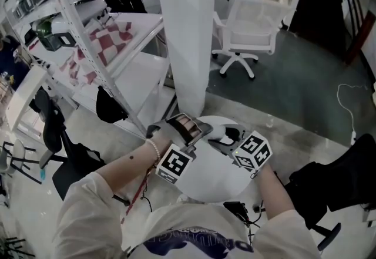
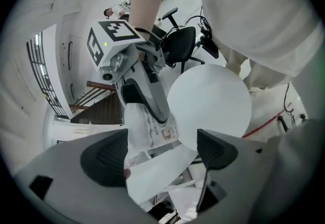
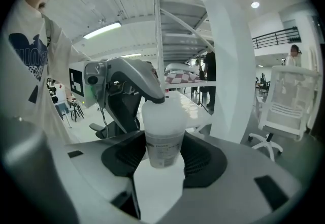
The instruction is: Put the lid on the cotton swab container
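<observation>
White round table (image 1: pixel 218 184) lies under both grippers. The right gripper (image 3: pixel 163 162) is clamped on the upright cotton swab container (image 3: pixel 163 136) over it. The left gripper (image 2: pixel 160 153) gapes wide beside the container's top. 1 pillar (image 1: pixel 185 34) crowds the far edge, with shelving (image 1: pixel 88 40) to the left.

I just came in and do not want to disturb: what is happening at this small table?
A person works over a round white table with a gripper in each hand. The right gripper is shut on the cotton swab container. A whitish lid seems to sit on it already. The left gripper is open and empty, one finger close to the lid.
</observation>
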`<state>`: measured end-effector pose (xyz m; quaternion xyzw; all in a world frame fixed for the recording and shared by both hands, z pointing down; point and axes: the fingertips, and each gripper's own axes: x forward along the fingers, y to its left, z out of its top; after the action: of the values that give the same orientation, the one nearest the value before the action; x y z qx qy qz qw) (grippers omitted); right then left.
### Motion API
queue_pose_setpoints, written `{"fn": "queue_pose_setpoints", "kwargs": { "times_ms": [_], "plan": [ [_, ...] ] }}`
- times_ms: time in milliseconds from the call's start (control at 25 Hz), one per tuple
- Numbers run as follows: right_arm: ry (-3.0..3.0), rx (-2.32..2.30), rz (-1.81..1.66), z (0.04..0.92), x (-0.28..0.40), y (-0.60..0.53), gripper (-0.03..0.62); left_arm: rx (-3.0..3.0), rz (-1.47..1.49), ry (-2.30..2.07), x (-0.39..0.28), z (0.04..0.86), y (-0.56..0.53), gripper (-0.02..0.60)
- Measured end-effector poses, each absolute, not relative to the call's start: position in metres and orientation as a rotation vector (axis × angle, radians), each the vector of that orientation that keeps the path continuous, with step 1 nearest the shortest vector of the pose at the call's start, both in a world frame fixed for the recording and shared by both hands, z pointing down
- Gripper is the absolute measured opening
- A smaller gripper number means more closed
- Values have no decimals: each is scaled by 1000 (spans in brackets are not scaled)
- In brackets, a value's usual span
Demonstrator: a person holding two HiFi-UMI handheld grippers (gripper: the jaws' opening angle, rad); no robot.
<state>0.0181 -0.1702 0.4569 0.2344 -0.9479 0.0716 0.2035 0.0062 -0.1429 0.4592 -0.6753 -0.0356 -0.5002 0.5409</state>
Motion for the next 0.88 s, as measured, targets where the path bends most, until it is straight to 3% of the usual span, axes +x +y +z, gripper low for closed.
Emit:
{"fn": "queue_pose_setpoints", "kwargs": {
  "times_ms": [880],
  "plan": [
    [-2586, 727, 353, 493, 29, -181, 216, -1681, -1057, -15, 33, 498, -144, 420]
  ]
}}
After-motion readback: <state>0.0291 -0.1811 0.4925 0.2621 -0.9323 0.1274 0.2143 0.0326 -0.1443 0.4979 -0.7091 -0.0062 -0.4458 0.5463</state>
